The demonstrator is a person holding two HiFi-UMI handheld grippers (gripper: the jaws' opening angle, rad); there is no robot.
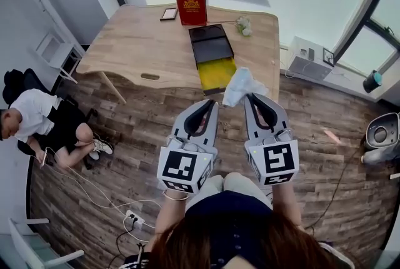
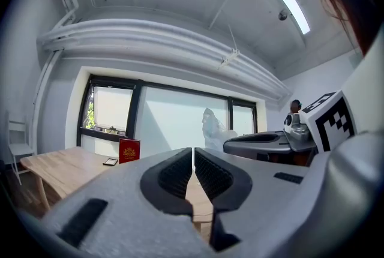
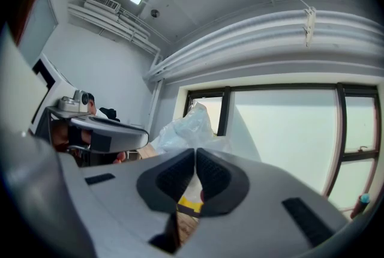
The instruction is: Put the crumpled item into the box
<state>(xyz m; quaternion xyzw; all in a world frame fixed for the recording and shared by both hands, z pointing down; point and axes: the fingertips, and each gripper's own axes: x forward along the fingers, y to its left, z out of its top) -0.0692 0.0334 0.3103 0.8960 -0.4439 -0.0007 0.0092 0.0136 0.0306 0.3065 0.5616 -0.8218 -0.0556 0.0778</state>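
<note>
No print is legible; the red book (image 1: 190, 6) shows only a gold crest.

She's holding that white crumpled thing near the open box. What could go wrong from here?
The right tool seems to pinch only a corner of the crumpled item, so it could slip free before reaching the box. The item looks puffy and light; it may spring up or hang over the rim. The box lies near the table edge; a bump might shove it off.

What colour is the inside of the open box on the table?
The box is yellow inside, seen best in the head view.
</note>
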